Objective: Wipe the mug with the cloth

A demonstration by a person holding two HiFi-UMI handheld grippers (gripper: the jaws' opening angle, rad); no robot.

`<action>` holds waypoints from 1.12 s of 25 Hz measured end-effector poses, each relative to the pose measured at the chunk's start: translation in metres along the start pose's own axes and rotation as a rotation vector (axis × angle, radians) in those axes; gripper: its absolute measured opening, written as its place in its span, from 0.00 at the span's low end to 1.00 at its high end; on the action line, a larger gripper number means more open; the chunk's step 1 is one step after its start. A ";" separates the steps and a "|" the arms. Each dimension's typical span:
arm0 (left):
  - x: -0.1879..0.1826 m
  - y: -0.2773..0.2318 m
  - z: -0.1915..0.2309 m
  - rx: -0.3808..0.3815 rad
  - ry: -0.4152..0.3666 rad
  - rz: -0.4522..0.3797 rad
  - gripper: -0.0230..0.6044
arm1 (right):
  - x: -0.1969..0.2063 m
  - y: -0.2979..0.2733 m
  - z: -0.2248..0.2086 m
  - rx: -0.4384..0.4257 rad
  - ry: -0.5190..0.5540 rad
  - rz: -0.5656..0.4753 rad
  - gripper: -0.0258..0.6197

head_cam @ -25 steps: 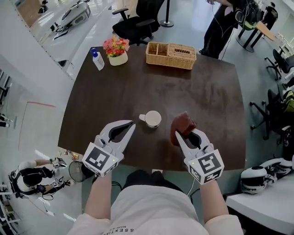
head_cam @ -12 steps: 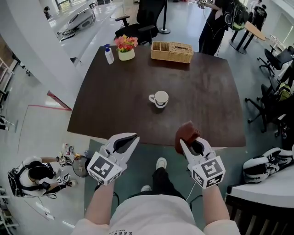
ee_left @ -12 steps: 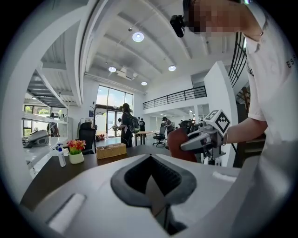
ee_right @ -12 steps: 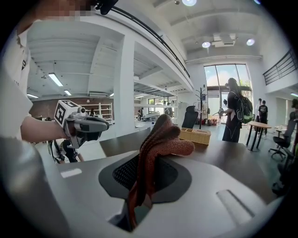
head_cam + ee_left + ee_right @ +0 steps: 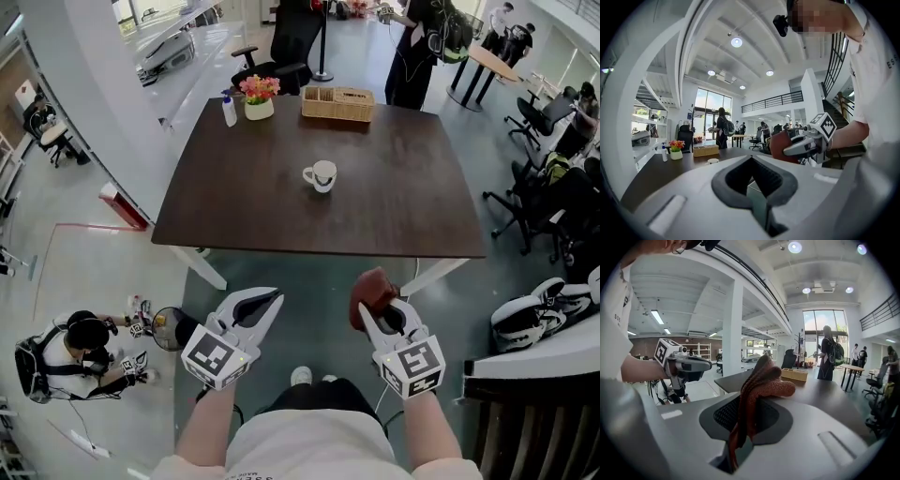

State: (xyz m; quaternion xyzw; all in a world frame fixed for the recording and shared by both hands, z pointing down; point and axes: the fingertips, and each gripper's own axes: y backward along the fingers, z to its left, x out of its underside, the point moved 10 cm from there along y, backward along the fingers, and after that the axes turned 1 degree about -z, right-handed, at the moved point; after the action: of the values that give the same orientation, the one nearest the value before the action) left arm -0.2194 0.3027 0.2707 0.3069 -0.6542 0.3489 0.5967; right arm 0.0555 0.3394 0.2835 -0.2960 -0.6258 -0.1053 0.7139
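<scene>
The white mug (image 5: pixel 320 175) stands upright near the middle of the dark table (image 5: pixel 244 202), handle to the left. Both grippers hang over the floor, well short of the table's near edge. My right gripper (image 5: pixel 364 312) is shut on a crumpled red-brown cloth (image 5: pixel 371 289) that bulges past its tips. My left gripper (image 5: pixel 276 300) is shut with nothing in it. From the left gripper view the mug (image 5: pixel 712 161) is small and far off, with the cloth (image 5: pixel 779 146) at the right. In the right gripper view the cloth (image 5: pixel 759 380) hides the jaw tips.
A wicker basket (image 5: pixel 337 103), a flower pot (image 5: pixel 260 97) and a white bottle (image 5: pixel 229 111) sit along the table's far edge. An office chair (image 5: pixel 281 47) and a standing person (image 5: pixel 417 56) are beyond it. A seated person (image 5: pixel 66 361) is on the floor at left.
The view has backed away from the table. Both grippers, once over its near edge, are now over the floor. The mug stayed put and the cloth stays held.
</scene>
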 end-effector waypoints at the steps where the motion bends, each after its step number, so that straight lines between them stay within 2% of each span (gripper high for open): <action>1: 0.000 0.008 -0.010 -0.003 0.005 -0.006 0.05 | 0.004 0.009 0.009 0.003 0.002 -0.001 0.17; 8: -0.017 0.058 -0.084 -0.031 0.041 -0.032 0.05 | 0.013 0.081 0.058 0.019 0.013 -0.027 0.17; 14: -0.027 0.100 -0.141 -0.075 0.020 -0.043 0.05 | 0.007 0.139 0.103 0.013 0.047 -0.075 0.17; 18: -0.031 0.114 -0.178 -0.070 -0.005 -0.034 0.05 | 0.017 0.175 0.122 0.029 0.056 -0.092 0.16; 22: -0.033 0.126 -0.203 -0.055 -0.010 -0.023 0.05 | 0.027 0.199 0.135 0.052 0.044 -0.099 0.16; 28: -0.030 0.123 -0.216 -0.024 -0.016 -0.013 0.05 | 0.036 0.210 0.140 0.071 0.029 -0.118 0.16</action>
State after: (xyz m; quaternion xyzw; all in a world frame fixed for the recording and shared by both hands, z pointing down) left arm -0.1945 0.5496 0.2391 0.3068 -0.6612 0.3349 0.5971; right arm 0.0557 0.5934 0.2622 -0.2318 -0.6351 -0.1291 0.7254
